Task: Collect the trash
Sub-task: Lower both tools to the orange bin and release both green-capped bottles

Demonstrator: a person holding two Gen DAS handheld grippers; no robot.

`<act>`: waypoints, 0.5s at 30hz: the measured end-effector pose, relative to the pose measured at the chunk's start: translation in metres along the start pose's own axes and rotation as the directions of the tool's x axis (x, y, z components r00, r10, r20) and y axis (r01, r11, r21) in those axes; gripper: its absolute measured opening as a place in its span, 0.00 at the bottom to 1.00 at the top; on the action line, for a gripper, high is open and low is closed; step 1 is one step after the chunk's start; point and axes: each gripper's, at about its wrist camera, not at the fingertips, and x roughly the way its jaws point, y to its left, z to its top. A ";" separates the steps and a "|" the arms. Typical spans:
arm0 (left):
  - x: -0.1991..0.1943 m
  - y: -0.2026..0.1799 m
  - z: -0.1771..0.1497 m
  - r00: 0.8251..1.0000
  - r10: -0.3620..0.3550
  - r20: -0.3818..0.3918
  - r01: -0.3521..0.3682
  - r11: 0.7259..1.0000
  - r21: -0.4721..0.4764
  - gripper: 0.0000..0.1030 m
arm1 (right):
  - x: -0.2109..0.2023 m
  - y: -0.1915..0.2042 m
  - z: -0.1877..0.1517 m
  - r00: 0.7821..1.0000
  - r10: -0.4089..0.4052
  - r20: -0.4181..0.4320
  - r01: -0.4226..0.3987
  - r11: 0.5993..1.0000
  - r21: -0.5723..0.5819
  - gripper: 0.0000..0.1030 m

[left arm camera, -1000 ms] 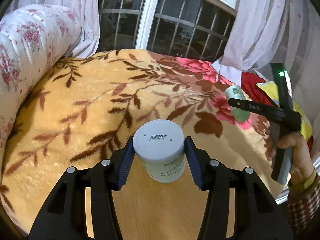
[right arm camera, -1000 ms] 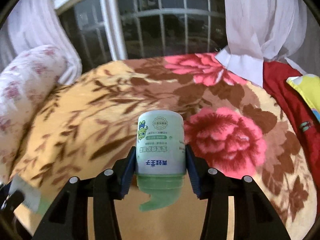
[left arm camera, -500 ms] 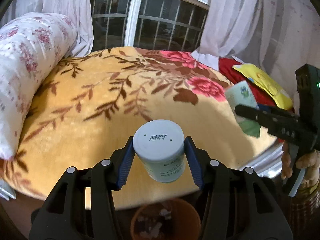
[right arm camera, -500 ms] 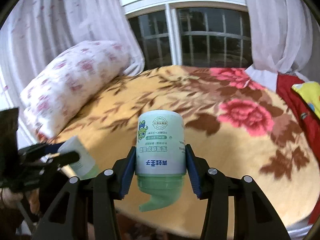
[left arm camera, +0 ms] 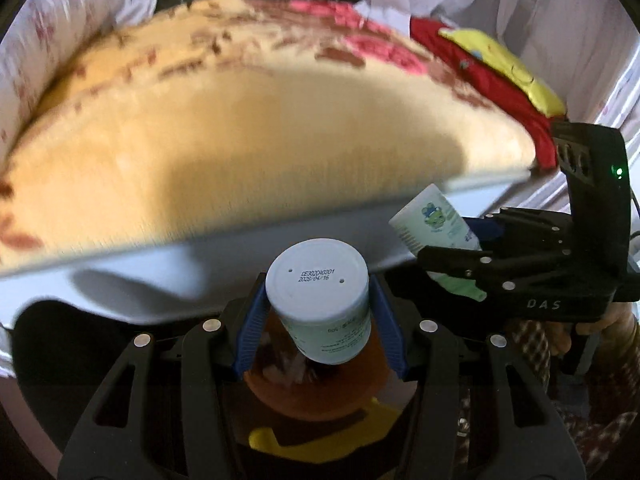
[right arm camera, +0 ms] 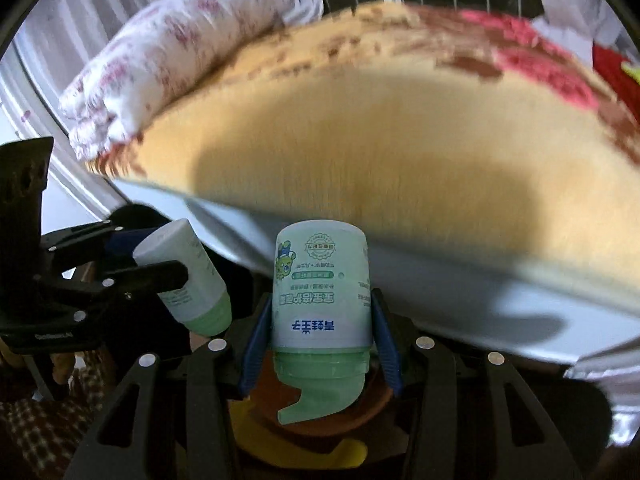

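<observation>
My left gripper (left arm camera: 318,312) is shut on a white bottle (left arm camera: 318,292) whose flat base, stamped with a date code, faces the camera. My right gripper (right arm camera: 320,320) is shut on an upside-down bottle with a frog label (right arm camera: 320,280) and a green cap with a spout. Both hang just off the bed's edge, side by side. An orange-brown bin (left arm camera: 320,396) with scraps of litter inside sits under the left jaws and shows under the right ones too, as the bin (right arm camera: 372,396). Each gripper appears in the other's view: right gripper (left arm camera: 460,240), left gripper (right arm camera: 160,256).
The bed with an orange floral blanket (left arm camera: 240,140) and a white rim (left arm camera: 160,276) fills the space ahead. A flowered pillow (right arm camera: 180,48) lies at its left, red and yellow cloth (left arm camera: 500,80) at its right. A yellow object (left arm camera: 320,436) lies by the bin. A hand in a checked sleeve (left arm camera: 560,336) holds the right gripper.
Both grippers have pulled back from over the bed and tipped downward, still holding their bottles. The bed's edge and the bin have come into view beneath them.
</observation>
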 end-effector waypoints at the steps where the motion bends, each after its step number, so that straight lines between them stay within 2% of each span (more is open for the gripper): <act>1: 0.003 0.001 -0.005 1.000 0.002 -0.013 -0.002 1.000 -0.001 0.48 | 0.005 -0.001 -0.005 1.000 0.000 -0.015 0.000 1.000 0.005 0.46; 12: 0.041 0.009 -0.030 0.986 0.008 -0.167 -0.009 1.000 -0.008 0.48 | 0.043 0.003 -0.031 0.985 0.022 -0.171 -0.019 1.000 0.023 0.46; 14: 0.045 0.009 -0.033 0.981 0.014 -0.192 -0.017 1.000 -0.013 0.48 | 0.044 0.006 -0.032 0.984 0.021 -0.179 -0.019 1.000 0.014 0.62; 15: 0.046 0.010 -0.033 0.980 0.024 -0.196 -0.027 1.000 -0.015 0.48 | 0.040 0.007 -0.032 0.986 0.003 -0.165 -0.001 1.000 0.011 0.73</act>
